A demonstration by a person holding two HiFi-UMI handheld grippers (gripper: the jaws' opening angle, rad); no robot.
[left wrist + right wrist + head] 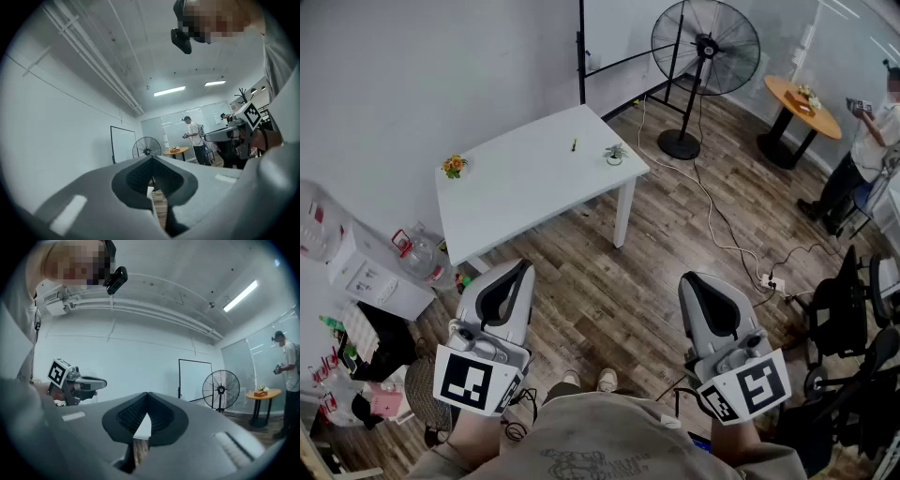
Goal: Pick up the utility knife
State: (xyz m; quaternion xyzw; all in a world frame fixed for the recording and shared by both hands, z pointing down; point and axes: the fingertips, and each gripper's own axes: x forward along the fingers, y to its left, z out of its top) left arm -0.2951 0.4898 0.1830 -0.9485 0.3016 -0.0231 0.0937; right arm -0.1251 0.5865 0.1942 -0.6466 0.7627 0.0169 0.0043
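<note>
A small dark, slim object that may be the utility knife lies on the far white table, between an orange flower pot and a small green plant. My left gripper and right gripper are held close to my body over the wood floor, well short of the table. In the left gripper view the left gripper has its jaws closed tip to tip with nothing between them. The right gripper looks the same in its own view. The knife shows in neither gripper view.
A standing fan and a whiteboard stand are beyond the table. A round orange table with a person beside it is at the far right. A cable runs across the floor. Office chairs stand at right, a water bottle at left.
</note>
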